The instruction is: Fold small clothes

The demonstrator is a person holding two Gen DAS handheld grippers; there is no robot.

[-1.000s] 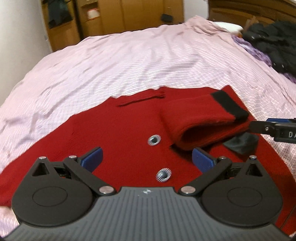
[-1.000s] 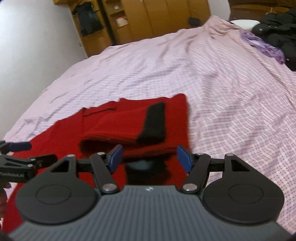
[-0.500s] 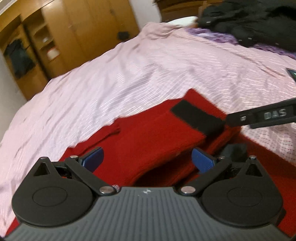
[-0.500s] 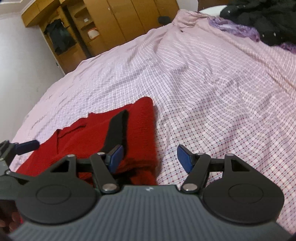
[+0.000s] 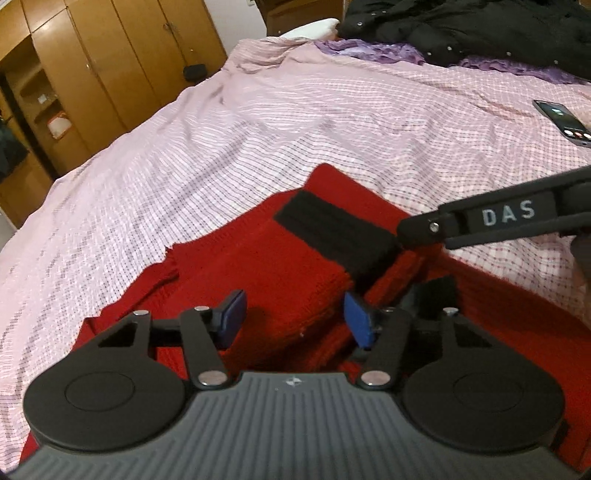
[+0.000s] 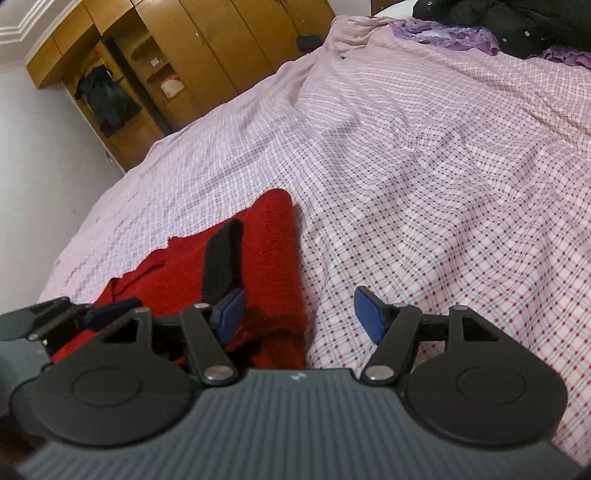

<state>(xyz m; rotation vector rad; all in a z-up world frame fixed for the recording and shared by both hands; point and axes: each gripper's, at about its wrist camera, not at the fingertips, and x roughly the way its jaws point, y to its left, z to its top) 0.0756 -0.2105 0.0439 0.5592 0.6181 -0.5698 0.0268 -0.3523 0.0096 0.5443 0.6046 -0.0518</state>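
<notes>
Bed: pink checked sheet (image 5: 332,122) spread wide and wrinkled, carrying everything here.
Wardrobe: brown wooden wardrobe (image 5: 122,55) against the far wall, one bay open with dark clothes hanging in it.
Pile at the head of the bed: black jacket (image 5: 480,26) heaped over a purple cloth (image 5: 373,50).
Phone: smartphone (image 5: 563,117) lying screen up on the sheet, well apart from the garment on its right.
In the way: nothing lies on the sheet between the garment and the pile; only the two tools hang over the red knit.
Garment: red knitted sweater (image 5: 258,266) near the foot of the bed, partly folded, one sleeve laid across the body with its black cuff (image 5: 332,229) on top; a second black cuff (image 5: 432,295) peeks from under the fold.
Left hand-held gripper (image 5: 291,317): low over the folded sleeve, jaws just been closing, the fold's edge between the blue pads, yet a gap shows and nothing is pinched.
Right hand-held gripper (image 6: 301,314): released, jaws apart, straddling the sweater's right edge, one pad over red knit, the other over bare sheet.
</notes>
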